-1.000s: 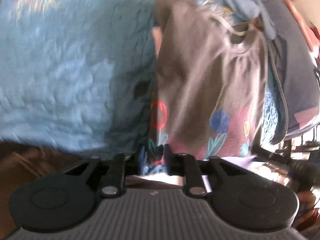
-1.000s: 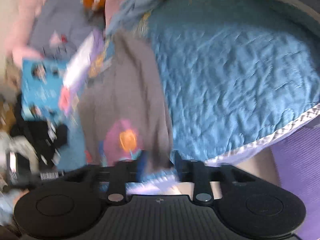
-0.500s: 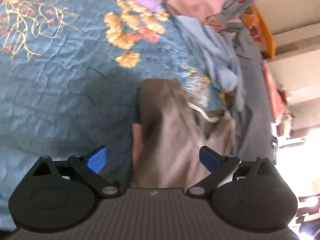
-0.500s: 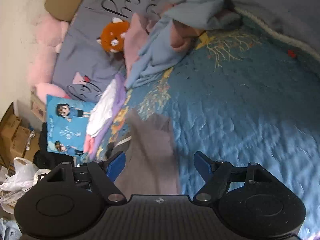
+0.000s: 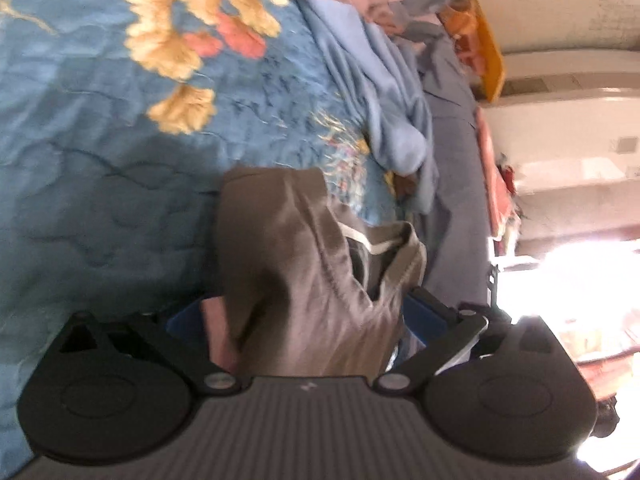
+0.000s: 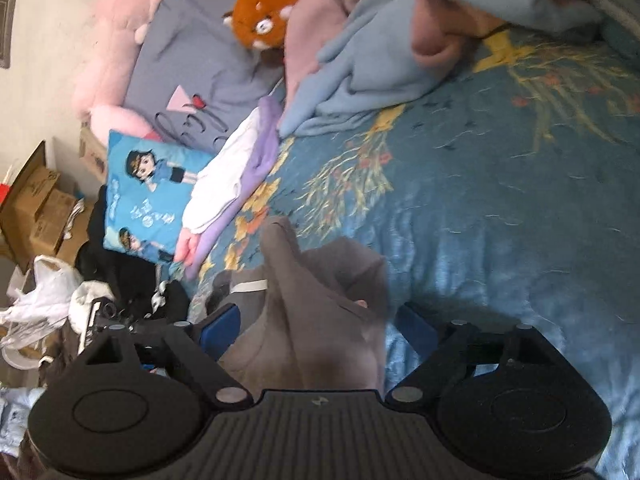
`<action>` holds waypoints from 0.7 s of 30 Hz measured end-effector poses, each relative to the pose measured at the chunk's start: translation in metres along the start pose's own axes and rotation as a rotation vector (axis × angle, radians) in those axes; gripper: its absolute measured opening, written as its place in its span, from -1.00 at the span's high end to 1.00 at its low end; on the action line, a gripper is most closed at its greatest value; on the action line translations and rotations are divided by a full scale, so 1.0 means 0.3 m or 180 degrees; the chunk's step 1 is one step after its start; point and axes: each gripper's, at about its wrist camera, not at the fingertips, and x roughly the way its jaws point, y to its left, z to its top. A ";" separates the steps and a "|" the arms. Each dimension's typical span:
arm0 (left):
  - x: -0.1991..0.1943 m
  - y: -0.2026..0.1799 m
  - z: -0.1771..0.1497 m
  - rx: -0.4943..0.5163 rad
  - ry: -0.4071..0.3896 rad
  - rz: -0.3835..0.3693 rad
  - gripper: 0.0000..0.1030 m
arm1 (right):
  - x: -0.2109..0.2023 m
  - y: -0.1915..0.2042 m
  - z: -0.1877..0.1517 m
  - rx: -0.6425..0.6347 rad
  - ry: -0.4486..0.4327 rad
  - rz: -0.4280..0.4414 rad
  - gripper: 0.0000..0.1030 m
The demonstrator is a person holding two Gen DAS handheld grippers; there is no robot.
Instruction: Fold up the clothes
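Both the left gripper (image 5: 306, 316) and right gripper (image 6: 318, 326) stand spread, the grey garment (image 5: 304, 280) lying between their fingers. Judged: pinch matching edges evenly, keeping layers flat on the bed (image 5: 100, 160).

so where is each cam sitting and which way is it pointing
Left wrist: sits on the left gripper, facing forward along its open fingers over the grey garment and blue quilt; only gripper body and blue fingertips show.
Right wrist: sits on the right gripper, also open, facing across the same garment toward the orange plush and floor clutter.
Shared: grey garment, quilt, light blue clothing.
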 end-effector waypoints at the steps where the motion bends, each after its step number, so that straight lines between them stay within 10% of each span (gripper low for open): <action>1: 0.007 0.001 0.005 -0.0004 0.0016 -0.0015 -0.99 | 0.010 0.004 0.005 -0.0012 0.0031 0.0021 -0.72; 7: 0.059 -0.022 0.038 0.0018 0.0094 -0.0050 -0.99 | 0.069 0.024 0.034 -0.0062 0.0217 0.0139 -0.77; 10: 0.076 -0.053 0.035 0.0087 0.0058 0.0006 -0.94 | 0.088 0.035 0.042 -0.0053 0.0264 0.0018 -0.20; 11: 0.082 -0.065 0.030 0.0123 0.0033 0.0047 -0.83 | 0.094 0.030 0.042 -0.0013 0.0280 -0.0077 0.14; 16: 0.101 -0.115 0.005 0.0348 -0.0065 0.0577 0.14 | 0.088 0.019 0.032 0.0098 0.0269 -0.0172 0.40; 21: 0.124 -0.192 -0.035 0.0592 -0.0225 0.1102 0.35 | 0.107 0.142 0.001 -0.0404 0.0232 -0.0698 0.54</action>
